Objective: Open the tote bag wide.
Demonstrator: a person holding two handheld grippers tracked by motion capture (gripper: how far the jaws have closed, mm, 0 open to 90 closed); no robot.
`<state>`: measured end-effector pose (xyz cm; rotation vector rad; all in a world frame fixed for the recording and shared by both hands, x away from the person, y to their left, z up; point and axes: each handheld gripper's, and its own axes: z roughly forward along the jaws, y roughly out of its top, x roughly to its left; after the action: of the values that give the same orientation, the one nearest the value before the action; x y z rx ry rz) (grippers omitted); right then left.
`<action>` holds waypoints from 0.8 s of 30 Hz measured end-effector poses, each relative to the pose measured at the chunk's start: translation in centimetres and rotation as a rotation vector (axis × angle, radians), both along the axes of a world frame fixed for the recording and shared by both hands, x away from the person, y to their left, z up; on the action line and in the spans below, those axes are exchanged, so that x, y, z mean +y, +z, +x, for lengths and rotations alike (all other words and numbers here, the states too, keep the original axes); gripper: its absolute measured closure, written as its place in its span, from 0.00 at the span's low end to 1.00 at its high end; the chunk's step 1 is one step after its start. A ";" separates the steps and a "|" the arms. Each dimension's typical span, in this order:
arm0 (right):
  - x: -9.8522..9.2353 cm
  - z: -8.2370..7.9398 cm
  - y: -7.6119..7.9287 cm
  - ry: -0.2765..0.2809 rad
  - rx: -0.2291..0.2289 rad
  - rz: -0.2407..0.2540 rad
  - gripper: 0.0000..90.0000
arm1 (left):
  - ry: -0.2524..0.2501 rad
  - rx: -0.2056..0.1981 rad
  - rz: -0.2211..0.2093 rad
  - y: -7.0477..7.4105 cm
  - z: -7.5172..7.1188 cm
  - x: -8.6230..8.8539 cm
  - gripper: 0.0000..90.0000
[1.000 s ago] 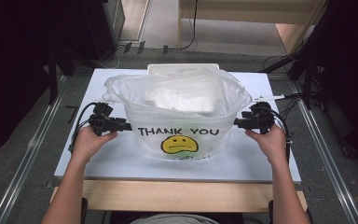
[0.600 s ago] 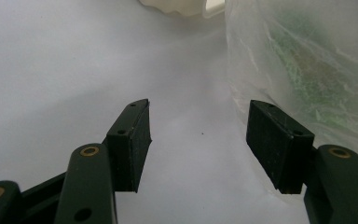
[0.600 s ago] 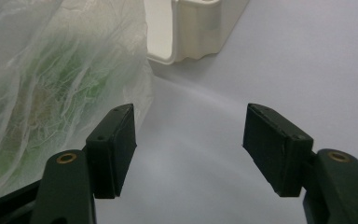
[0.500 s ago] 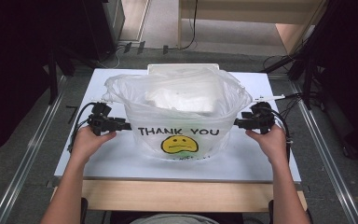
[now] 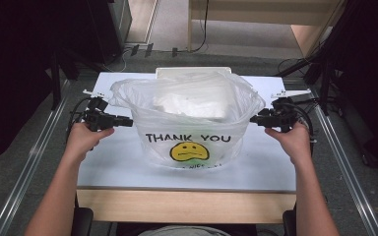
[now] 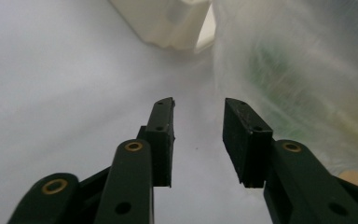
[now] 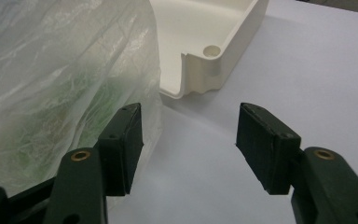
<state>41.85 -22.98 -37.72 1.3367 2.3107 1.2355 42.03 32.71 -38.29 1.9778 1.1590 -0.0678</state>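
A translucent plastic bag (image 5: 189, 120) printed "THANK YOU" above a yellow face stands open-mouthed at the middle of the white surface (image 5: 270, 167). Inside the bag sits a pale, box-shaped content that cannot be identified through the film. A cream plastic tray (image 7: 205, 42) lies on the surface directly behind the bag, its rim showing above the bag's far edge in the high view.

The left gripper (image 5: 128, 121) is held level at the bag's left side, tips pointing at the bag wall. In the left gripper view, the left gripper (image 6: 198, 135) has its fingers apart with only bare surface between them; the bag film lies just beside the right-hand finger. The jaws have just been closing, with nothing caught between them.

The right gripper (image 5: 254, 119) is held level at the bag's right side, tips at the bag rim. In the right gripper view, the right gripper (image 7: 189, 147) has its fingers wide apart; the bag film lies against the left-hand finger, and the gap is otherwise empty. These jaws have also just been closing slightly.
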 end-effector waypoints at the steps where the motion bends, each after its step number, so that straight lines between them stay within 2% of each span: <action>1: -0.1 0.3 0.5 0.011 0.008 0.001 0.47 | -0.005 -0.014 0.036 0.8 0.1 -0.2 0.80; 2: -0.1 0.3 0.5 0.011 0.008 0.001 0.47 | -0.005 -0.014 0.036 0.8 0.1 -0.2 0.83; 4: 0.0 0.5 1.3 0.035 -0.001 0.020 0.48 | -0.009 -0.039 0.044 1.6 0.1 -0.3 0.84; 5: 0.0 0.7 2.1 0.053 -0.010 0.022 0.49 | -0.016 -0.052 0.049 2.0 0.1 -0.3 0.88; 6: 0.0 0.7 2.1 0.053 -0.010 0.022 0.49 | -0.013 -0.068 0.045 2.4 0.2 -0.3 0.88; 7: 0.0 1.1 2.9 0.073 -0.013 0.026 0.50 | -0.011 -0.081 0.055 2.9 0.3 -0.3 0.90; 9: 0.0 1.2 3.2 0.077 -0.014 0.028 0.50 | -0.012 -0.096 0.073 3.5 0.6 -0.1 0.90; 10: 0.0 1.6 4.0 0.085 -0.019 0.036 0.52 | -0.009 -0.102 0.087 4.0 1.0 0.1 0.91; 12: 0.0 1.7 4.2 0.088 -0.018 0.035 0.52 | -0.005 -0.105 0.087 4.2 1.3 0.3 0.91; 13: -0.1 1.9 4.6 0.092 -0.021 0.037 0.53 | -0.007 -0.099 0.073 4.4 1.6 0.5 0.92; 16: -0.1 2.2 5.4 0.095 -0.031 0.027 0.55 | -0.007 -0.102 0.082 5.0 2.2 0.8 0.94; 18: 0.0 2.4 6.0 0.104 -0.039 0.041 0.57 | -0.021 -0.101 0.050 5.6 2.6 1.1 0.95; 19: -0.1 2.5 6.6 0.113 -0.037 0.075 0.58 | -0.028 -0.107 0.025 6.2 2.9 1.4 0.96; 20: -0.1 2.5 6.6 0.113 -0.037 0.075 0.58 | -0.028 -0.107 0.025 6.2 2.9 1.4 0.97; 22: -0.1 2.8 7.4 0.110 -0.056 0.056 0.61 | -0.030 -0.118 0.066 7.3 3.5 1.4 0.97; 24: -0.1 3.1 8.0 0.119 -0.057 0.066 0.63 | -0.031 -0.122 0.070 7.7 3.7 1.4 0.98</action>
<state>44.91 -23.12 -29.69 1.1822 2.3595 1.3784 45.72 34.08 -30.62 2.0316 1.0648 0.0771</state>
